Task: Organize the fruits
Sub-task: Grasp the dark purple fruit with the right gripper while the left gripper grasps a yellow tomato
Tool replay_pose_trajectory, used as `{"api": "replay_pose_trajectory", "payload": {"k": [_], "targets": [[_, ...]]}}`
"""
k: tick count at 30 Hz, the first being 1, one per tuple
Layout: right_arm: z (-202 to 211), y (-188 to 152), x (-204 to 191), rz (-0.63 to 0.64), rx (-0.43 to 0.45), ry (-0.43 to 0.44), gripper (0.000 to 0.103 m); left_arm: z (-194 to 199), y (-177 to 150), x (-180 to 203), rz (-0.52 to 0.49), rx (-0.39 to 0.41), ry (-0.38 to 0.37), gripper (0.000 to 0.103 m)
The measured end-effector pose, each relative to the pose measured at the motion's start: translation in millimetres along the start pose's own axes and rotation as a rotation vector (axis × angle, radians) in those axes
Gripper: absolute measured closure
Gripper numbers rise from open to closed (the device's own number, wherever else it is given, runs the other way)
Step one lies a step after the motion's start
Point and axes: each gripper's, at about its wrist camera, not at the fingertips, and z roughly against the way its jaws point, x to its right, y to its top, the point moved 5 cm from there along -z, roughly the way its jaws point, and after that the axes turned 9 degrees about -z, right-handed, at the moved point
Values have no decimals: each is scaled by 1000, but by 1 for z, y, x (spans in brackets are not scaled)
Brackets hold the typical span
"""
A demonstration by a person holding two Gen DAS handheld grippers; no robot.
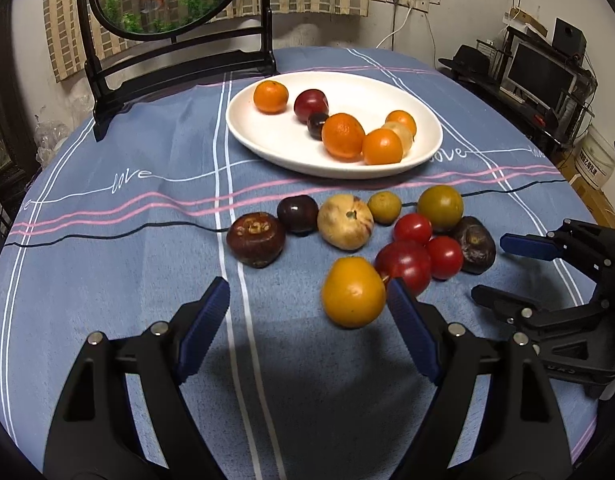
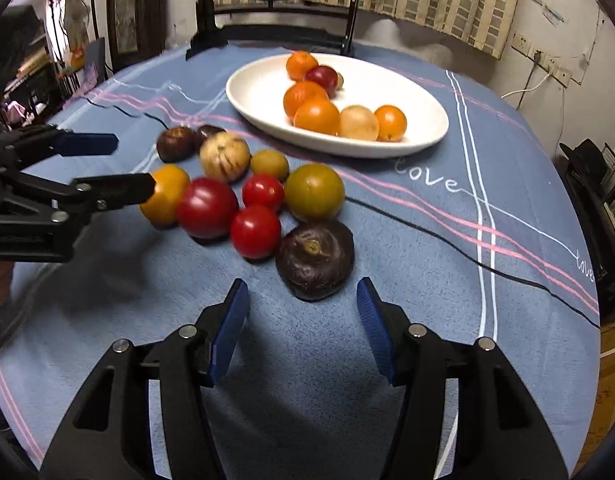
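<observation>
Both tongs are wide open and hold nothing. The left tongs (image 1: 307, 300) hang low over the table (image 1: 107, 240) with their right finger just beside the yellow fruit (image 1: 353, 292), which sits off to the right of the gap, not centred in it; closing from here would likely clip its side and roll it away, or shove it into the big red fruit (image 1: 403, 266) touching it behind. The right tongs (image 2: 303, 312) face the dark fruit (image 2: 315, 260), which lies just ahead of the tips and roughly centred, so that grasp looks safer, though the fruit is about as wide as the opening and a tip could catch its shoulder. The loose fruit are packed together: two small tomatoes (image 2: 255, 232), a green-brown fruit (image 2: 314, 192) and the red one all touch or nearly touch, so any nudge could set several rolling on the cloth. The two tongs are also near each other, and if both go in together they could collide. The plate (image 1: 267, 136) beyond already holds a cluster of oranges and plums toward one side; dropping a round fruit there could knock others about.
</observation>
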Motion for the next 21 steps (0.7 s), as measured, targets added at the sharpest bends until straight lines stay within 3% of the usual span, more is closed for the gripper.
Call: {"api": "replay_pose_trajectory", "payload": {"k": [9, 10, 11, 16, 21], "targets": [[-16, 9, 0, -14, -6, -83, 46, -9, -4, 1, -3, -24, -15, 19], [-18, 11, 0, -17, -7, -82, 49, -10, -5, 2, -4, -28, -15, 19], [-20, 13, 0, -22, -7, -70, 59, -11, -6, 3, -7, -32, -17, 19], [-17, 19, 6, -98, -11, -73, 59, -15, -8, 7, -24, -45, -22, 19], [-5, 24, 25, -237, 64, -9, 59, -25, -7, 13, -54, -58, 18, 21]]}}
